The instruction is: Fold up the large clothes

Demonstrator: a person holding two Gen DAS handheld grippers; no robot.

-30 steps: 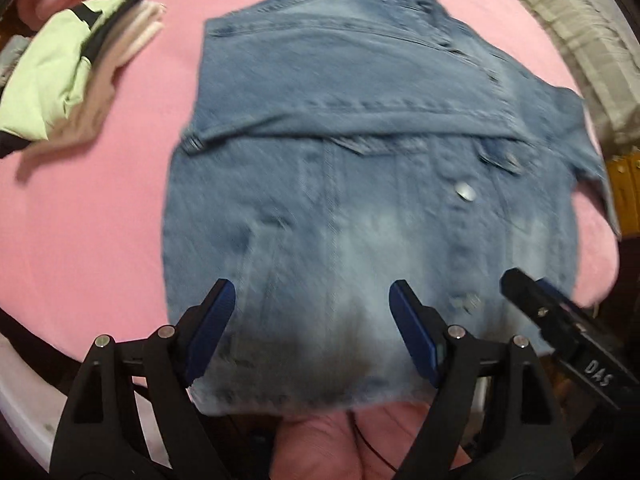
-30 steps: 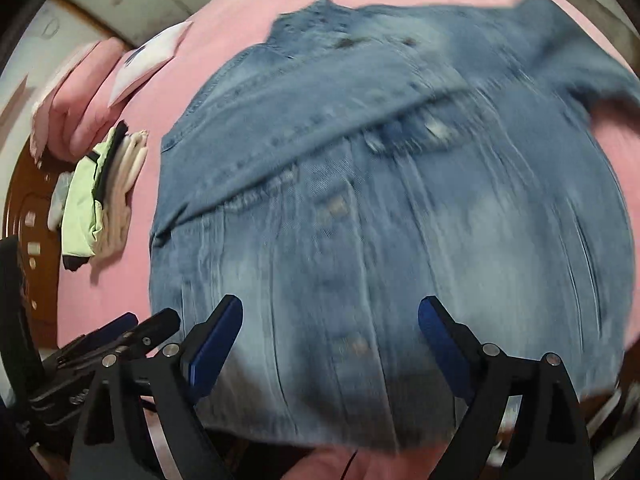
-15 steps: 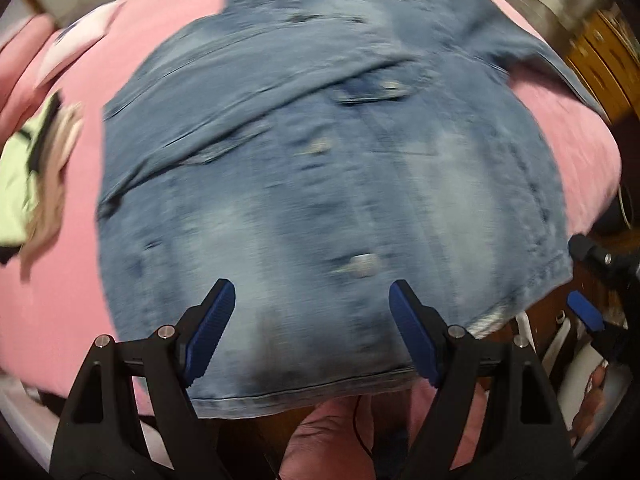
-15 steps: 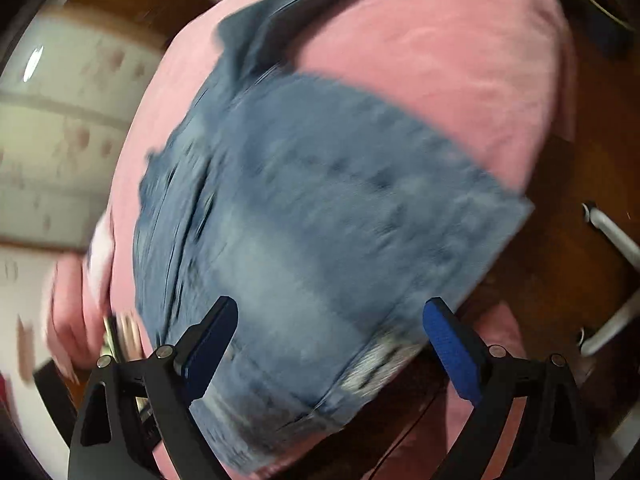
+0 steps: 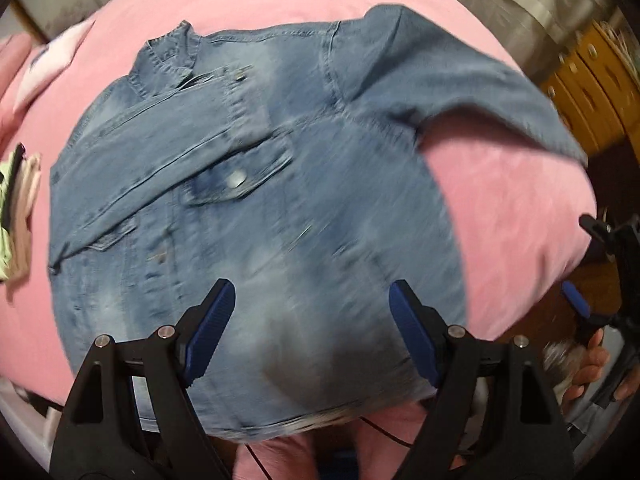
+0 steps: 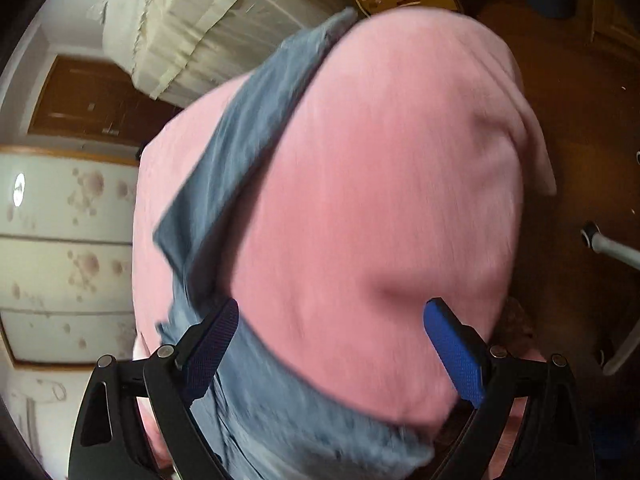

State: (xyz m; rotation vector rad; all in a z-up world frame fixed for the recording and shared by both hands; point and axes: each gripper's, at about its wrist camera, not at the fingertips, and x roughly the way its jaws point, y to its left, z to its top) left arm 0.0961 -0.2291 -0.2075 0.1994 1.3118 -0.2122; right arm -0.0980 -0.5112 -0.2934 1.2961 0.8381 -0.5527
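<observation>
Denim jacket (image 5: 256, 216) lies front up on a pink bed cover (image 5: 508, 208), one sleeve folded across the chest, the other sleeve (image 5: 452, 80) stretched out to the right. The left tool (image 5: 308, 336) hovers over the jacket's hem, its blue-padded fingers apart and empty. The right tool (image 6: 332, 352), fingers likewise apart, hangs over the pink cover beside the jacket's edge (image 6: 240, 152). Folded clothes (image 5: 16, 208) sit at far left
</observation>
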